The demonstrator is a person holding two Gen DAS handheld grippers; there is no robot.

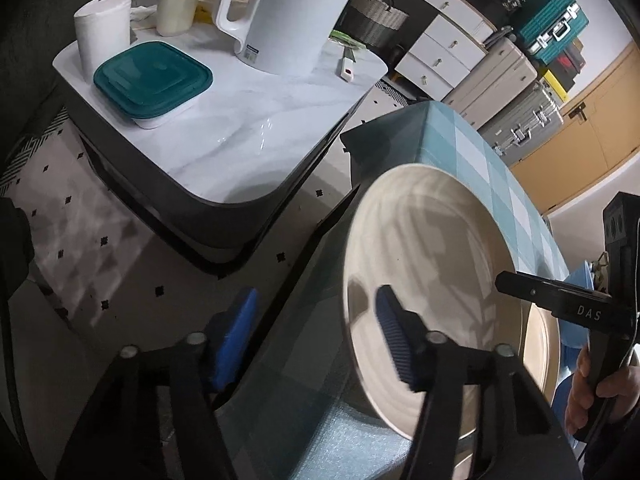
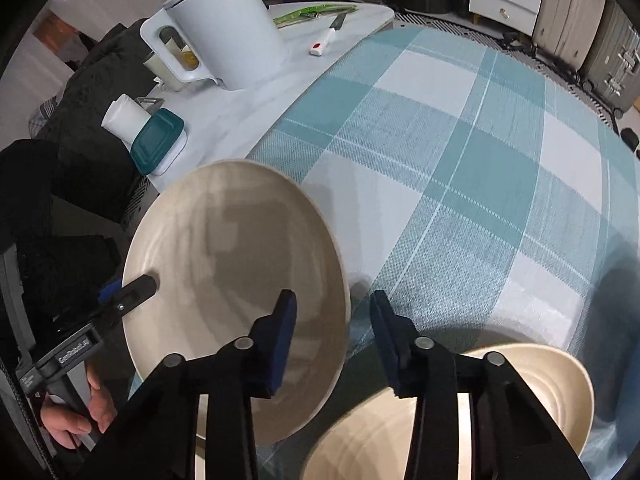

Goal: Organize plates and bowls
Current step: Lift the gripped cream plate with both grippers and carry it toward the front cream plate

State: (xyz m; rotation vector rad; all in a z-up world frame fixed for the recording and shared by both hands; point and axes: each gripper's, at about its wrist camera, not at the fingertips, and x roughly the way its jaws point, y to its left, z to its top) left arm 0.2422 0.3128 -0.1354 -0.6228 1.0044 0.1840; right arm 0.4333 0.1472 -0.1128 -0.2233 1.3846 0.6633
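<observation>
Gripping step, plate (image 2: 224, 264): both tongs are straddling opposite rims of one cream plate on the checked cloth (image 2: 460, 140).

- Left tongs (image 1: 316, 316): standing half spread. One finger is hovering over the plate's inner face and the other is hanging outside the rim, past the cloth's edge. The pads are not yet pressing.
- Right tongs (image 2: 333, 304): also standing part spread, with the rim running up between the fingers. One pad is sitting over the plate and the other over the cloth just beside it. No pinch is showing.
- Whether the plate is lying flat or is tipping slightly, I cannot tell.

Doing it well, as I am judging it: both sets should be closing squarely on the rim and biting deep enough to clear the lip. They should be sharing the load evenly, so the glazed plate is not sliding or tilting out when it is being raised.

- Bowl (image 2: 552, 392): cream and ringed inside, sitting directly under the right tongs, close to the plate. It is showing nothing in it, and I am taking it as the likely stacking partner.
- Box (image 1: 152, 76): teal-lidded, sitting on the marble table well ahead of the left tongs. The lid is hiding its contents.
- Kettle (image 1: 288, 12): standing beyond the box, with its inside hidden.
</observation>
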